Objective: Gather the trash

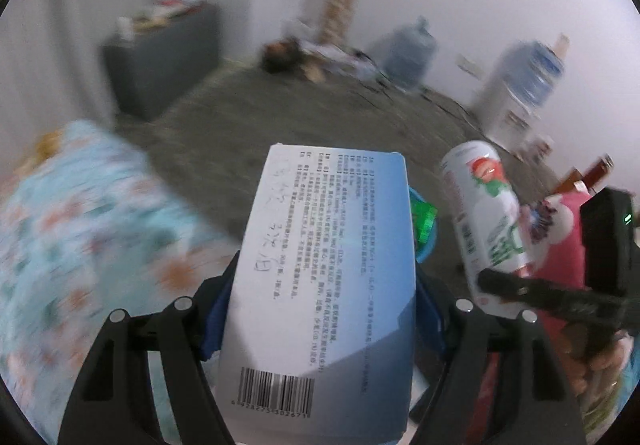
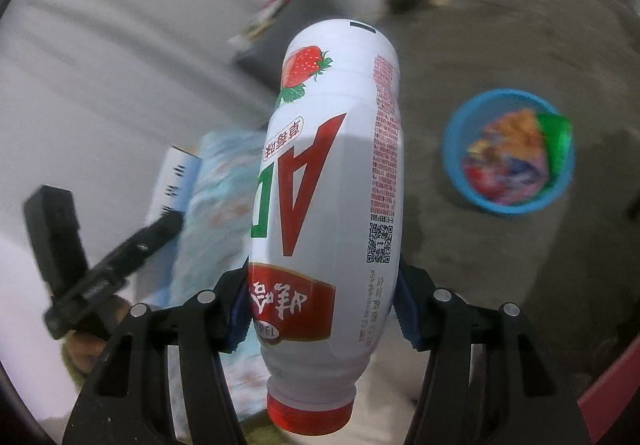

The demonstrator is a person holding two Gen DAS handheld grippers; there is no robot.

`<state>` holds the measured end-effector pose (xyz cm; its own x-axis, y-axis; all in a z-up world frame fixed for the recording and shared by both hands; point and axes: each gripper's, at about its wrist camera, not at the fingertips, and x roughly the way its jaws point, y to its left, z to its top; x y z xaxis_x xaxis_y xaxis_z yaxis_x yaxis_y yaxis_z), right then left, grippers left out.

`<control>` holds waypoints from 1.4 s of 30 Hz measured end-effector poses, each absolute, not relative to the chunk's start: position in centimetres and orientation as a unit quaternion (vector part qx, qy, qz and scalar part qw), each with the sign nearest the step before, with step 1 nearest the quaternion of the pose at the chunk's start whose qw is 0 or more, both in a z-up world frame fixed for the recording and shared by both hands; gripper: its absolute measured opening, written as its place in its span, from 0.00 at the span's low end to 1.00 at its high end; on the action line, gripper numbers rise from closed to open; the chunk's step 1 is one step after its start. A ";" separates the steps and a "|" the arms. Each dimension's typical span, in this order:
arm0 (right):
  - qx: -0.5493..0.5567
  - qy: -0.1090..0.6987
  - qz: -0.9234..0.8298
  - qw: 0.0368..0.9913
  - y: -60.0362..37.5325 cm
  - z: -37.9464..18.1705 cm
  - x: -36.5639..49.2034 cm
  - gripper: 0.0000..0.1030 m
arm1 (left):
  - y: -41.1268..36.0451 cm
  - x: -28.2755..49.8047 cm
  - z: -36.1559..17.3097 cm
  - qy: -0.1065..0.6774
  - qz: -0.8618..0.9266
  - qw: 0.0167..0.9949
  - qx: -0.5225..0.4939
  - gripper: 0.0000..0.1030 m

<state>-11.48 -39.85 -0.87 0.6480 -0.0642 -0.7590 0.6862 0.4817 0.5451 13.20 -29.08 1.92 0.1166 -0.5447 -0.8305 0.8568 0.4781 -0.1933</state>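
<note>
While both views are smeared by blur, the grips read clearly. The left hand-held gripper has its blue pads pressed against the two sides of a flat white-and-blue cardboard box printed with small text and a barcode — the box stands up between the fingers, its far end pointing out over the grey floor. The right hand-held gripper is clamped on a white plastic drink bottle with a strawberry picture and a red screw cap; the cap end sits toward the camera and the bottle's base points away.

In the right wrist view a round blue plastic basin rests on the floor to the right of the bottle, well apart from it, with colourful crumpled wrappers inside. In the left wrist view only a sliver of that basin shows, just behind the box's right edge. A light blue flowered cloth — what it covers cannot be told — fills the left of that view.
</note>
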 end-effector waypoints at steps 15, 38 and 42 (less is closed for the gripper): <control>0.516 0.360 -0.377 0.680 -56.9 -12.1 -15.3 0.69 | -52.2 11.1 -8.4 0.497 -0.481 0.681 0.241 0.90; 0.282 0.340 -0.342 0.829 -41.5 0.4 -12.0 0.85 | -29.5 8.8 4.9 0.395 -0.475 0.777 0.119 0.95; 0.172 0.294 -0.319 0.884 -34.3 5.3 -11.0 0.92 | -22.1 7.9 7.6 0.358 -0.372 0.851 0.093 0.95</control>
<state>-10.96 -34.26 5.29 0.6235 -0.4640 -0.6293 0.6662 0.7366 0.1169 7.92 -22.09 7.60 0.4665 -0.5664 -0.6794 0.7000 0.7060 -0.1078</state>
